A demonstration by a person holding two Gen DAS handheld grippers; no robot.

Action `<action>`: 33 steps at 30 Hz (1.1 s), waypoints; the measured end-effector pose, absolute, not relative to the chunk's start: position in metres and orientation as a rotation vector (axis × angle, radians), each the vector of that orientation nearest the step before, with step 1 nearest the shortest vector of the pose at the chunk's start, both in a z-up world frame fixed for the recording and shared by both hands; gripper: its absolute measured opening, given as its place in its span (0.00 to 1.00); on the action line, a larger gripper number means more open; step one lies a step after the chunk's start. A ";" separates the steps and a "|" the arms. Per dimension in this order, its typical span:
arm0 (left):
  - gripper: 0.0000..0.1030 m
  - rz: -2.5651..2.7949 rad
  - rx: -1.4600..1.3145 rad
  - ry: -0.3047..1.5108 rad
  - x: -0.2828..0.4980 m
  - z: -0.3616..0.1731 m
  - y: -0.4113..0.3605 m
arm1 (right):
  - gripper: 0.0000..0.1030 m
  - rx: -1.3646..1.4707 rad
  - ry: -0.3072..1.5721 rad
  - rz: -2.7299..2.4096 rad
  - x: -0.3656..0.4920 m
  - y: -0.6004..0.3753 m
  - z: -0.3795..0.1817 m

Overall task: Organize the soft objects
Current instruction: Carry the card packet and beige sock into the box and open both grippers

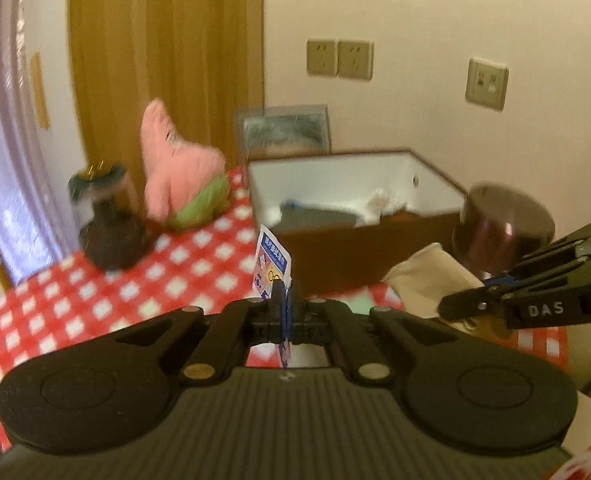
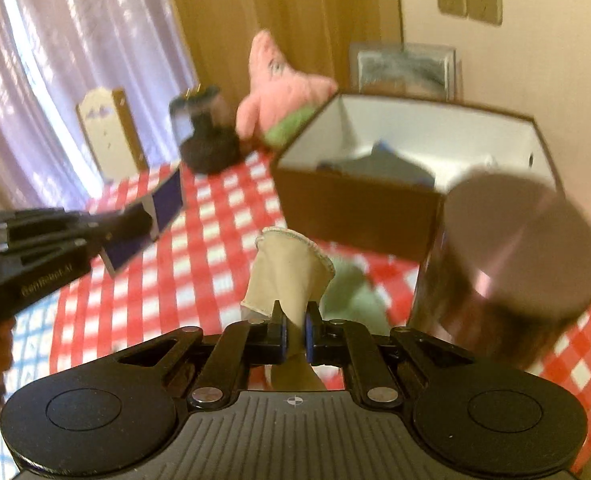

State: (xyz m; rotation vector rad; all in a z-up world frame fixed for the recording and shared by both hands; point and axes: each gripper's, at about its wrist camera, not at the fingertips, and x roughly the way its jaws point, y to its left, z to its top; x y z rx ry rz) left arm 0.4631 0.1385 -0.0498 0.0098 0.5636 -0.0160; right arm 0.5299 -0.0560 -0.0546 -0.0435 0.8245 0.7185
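My left gripper point(image 1: 283, 300) clamped tight on a thin printed card point(image 1: 272, 264), my right gripper point(image 2: 294, 330) pinching a beige cloth point(image 2: 289, 270), brown box point(image 2: 359, 208) just ahead, pink plush point(image 2: 283, 84) beyond it.

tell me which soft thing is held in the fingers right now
The beige cloth, pinched in the right gripper. The pink plush star sits untouched on the table beside the box.

A cream wall point(image 1: 435, 20) with sockets point(image 1: 339, 58) fills the upper right; ochre curtain point(image 1: 167, 40) at upper centre; bright lilac sheer curtain point(image 2: 75, 40) at left.
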 end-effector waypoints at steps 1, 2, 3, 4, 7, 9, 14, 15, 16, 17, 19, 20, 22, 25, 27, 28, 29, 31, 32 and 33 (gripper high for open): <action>0.01 -0.025 0.012 0.551 0.470 -0.045 0.139 | 0.08 -0.038 0.815 0.708 0.536 -0.054 -0.050; 0.01 -0.035 0.016 0.536 0.480 -0.039 0.138 | 0.08 -0.036 0.807 0.692 0.543 -0.051 -0.046; 0.01 -0.044 0.018 0.523 0.489 -0.035 0.139 | 0.08 -0.035 0.800 0.673 0.553 -0.047 -0.041; 0.01 -0.056 0.018 0.509 0.500 -0.030 0.139 | 0.08 -0.028 0.796 0.655 0.562 -0.044 -0.038; 0.01 -0.091 0.009 0.482 0.531 -0.019 0.142 | 0.08 0.003 0.795 0.607 0.592 -0.036 -0.029; 0.01 -0.115 -0.007 0.476 0.556 -0.015 0.143 | 0.08 0.025 0.793 0.568 0.614 -0.035 -0.024; 0.01 -0.164 -0.051 0.495 0.615 -0.015 0.145 | 0.08 0.087 0.801 0.500 0.666 -0.038 -0.019; 0.01 -0.171 -0.060 0.499 0.624 -0.016 0.145 | 0.08 0.098 0.806 0.483 0.676 -0.037 -0.020; 0.01 -0.181 -0.069 0.505 0.636 -0.017 0.145 | 0.08 0.106 0.812 0.469 0.685 -0.036 -0.019; 0.01 -0.189 -0.076 0.512 0.647 -0.020 0.145 | 0.08 0.117 0.823 0.453 0.695 -0.035 -0.020; 0.01 -0.197 -0.084 0.530 0.665 -0.026 0.145 | 0.08 0.134 0.840 0.432 0.710 -0.033 -0.023; 0.01 -0.201 -0.087 0.539 0.672 -0.029 0.146 | 0.08 0.139 0.850 0.421 0.716 -0.032 -0.026; 0.01 -0.205 -0.094 0.557 0.687 -0.036 0.147 | 0.08 0.146 0.868 0.399 0.728 -0.030 -0.031; 0.06 -0.213 -0.112 0.580 0.709 -0.046 0.149 | 0.09 0.178 0.877 0.369 0.743 -0.028 -0.038; 0.11 -0.215 -0.121 0.605 0.721 -0.054 0.151 | 0.19 0.180 0.898 0.353 0.753 -0.025 -0.042; 0.17 -0.206 -0.123 0.613 0.725 -0.057 0.152 | 0.25 0.182 0.902 0.349 0.757 -0.024 -0.045; 0.17 -0.198 -0.125 0.622 0.729 -0.061 0.153 | 0.40 0.180 0.905 0.343 0.760 -0.023 -0.046; 0.17 -0.194 -0.123 0.648 0.734 -0.067 0.155 | 0.49 0.177 0.896 0.327 0.762 -0.023 -0.047; 0.17 -0.192 -0.118 0.659 0.735 -0.069 0.156 | 0.49 0.178 0.893 0.329 0.763 -0.023 -0.047; 0.17 -0.190 -0.115 0.666 0.735 -0.071 0.157 | 0.49 0.181 0.895 0.333 0.763 -0.024 -0.047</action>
